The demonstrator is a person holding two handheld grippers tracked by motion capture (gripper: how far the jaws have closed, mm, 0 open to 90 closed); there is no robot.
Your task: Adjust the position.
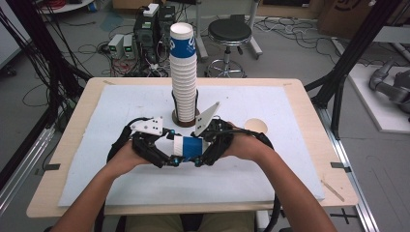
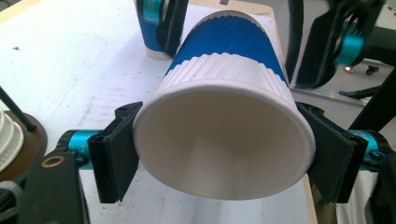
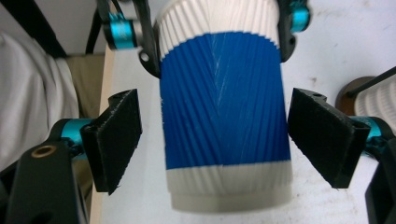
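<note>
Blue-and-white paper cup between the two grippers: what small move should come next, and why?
Probably close the right gripper onto the cup. The left gripper already clamps the cup at its open rim, while the right jaws straddle the blue band near the base with gaps on both sides, so only one gripper holds it.

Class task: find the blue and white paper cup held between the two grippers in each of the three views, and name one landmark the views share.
High view: cup lying sideways, centre, between both hands.
Left gripper view: cup centre, open mouth toward camera, rim clamped.
Right gripper view: cup centre, base toward camera, pads apart from it.
Shared landmark: the cup stack.
</note>
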